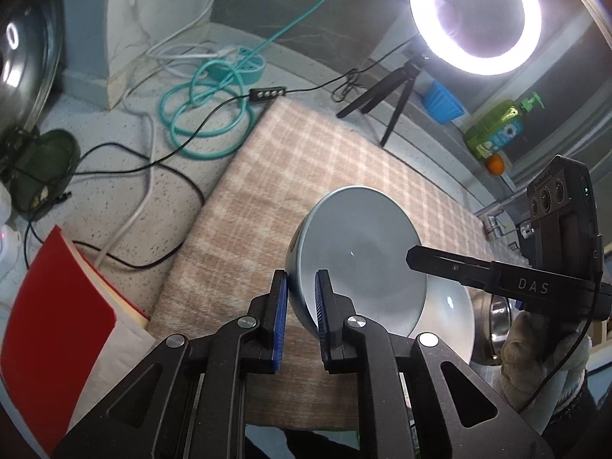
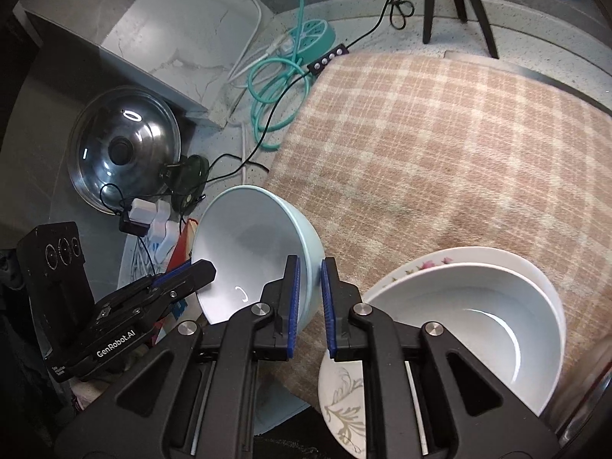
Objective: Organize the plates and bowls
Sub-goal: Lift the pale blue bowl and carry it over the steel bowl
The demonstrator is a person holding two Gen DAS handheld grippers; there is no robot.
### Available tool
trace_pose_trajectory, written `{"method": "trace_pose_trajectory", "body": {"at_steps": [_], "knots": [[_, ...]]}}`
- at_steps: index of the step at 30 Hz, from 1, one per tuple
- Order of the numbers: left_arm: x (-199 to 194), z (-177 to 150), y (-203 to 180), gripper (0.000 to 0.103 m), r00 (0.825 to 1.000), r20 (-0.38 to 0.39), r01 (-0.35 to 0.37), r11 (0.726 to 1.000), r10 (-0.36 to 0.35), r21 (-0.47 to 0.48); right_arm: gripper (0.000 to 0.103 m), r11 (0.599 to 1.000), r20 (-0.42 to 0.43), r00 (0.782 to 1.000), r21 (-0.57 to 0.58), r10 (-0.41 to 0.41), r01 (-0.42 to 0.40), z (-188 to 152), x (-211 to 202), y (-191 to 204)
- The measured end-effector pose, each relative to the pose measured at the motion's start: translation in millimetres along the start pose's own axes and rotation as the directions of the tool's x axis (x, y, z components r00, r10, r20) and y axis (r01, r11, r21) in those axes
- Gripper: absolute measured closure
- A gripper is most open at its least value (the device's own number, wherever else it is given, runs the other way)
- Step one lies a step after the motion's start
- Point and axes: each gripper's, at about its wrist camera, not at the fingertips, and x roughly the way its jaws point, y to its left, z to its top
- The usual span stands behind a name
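Note:
A pale blue bowl (image 1: 359,252) is held tilted above the checked cloth (image 1: 306,168). My left gripper (image 1: 301,298) is shut on its near rim. My right gripper (image 2: 310,298) is shut on the opposite rim of the same bowl (image 2: 252,244); its finger reaches in from the right in the left wrist view. Just right of it, a white bowl (image 2: 478,321) sits on stacked floral plates (image 2: 344,401) at the cloth's near right corner. The white bowl (image 1: 451,306) shows behind the blue bowl in the left wrist view.
Teal cable coils (image 1: 206,114) and black wires lie on the speckled counter left of the cloth. A steel pot lid (image 2: 122,149) leans at left. A ring light on a tripod (image 1: 474,15) stands behind the cloth. A red book (image 1: 53,306) lies near left. A steel bowl (image 1: 493,321) sits at right.

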Motion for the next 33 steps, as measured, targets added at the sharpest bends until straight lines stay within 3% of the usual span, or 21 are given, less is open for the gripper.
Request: {"method": "trace_pose_trajectory", "body": {"at_steps": [9,16,33], "knots": [[-11.0,3.2,-57.5,0.09,0.997,0.015,0.078,0.989,-0.081,0.122,0.091,0.998,0.096,0.995,0.063,-0.023,0.017,-16.4,-61.2,-24.5],[-1.3,1.4,-100.7,0.09,0.988,-0.026,0.156,0.97,-0.154,0.187,0.091,0.991,0.172,0.983,0.126,-0.061,0.04,-35.1,-111.1,-52.9],[41.7,-24.5,-215.1,0.09,0.952,-0.182,0.298,0.882,-0.246,0.367,0.091,0.942,0.253,0.946,0.316,-0.203,0.118,-103.8,-198.5,-135.3]]}}
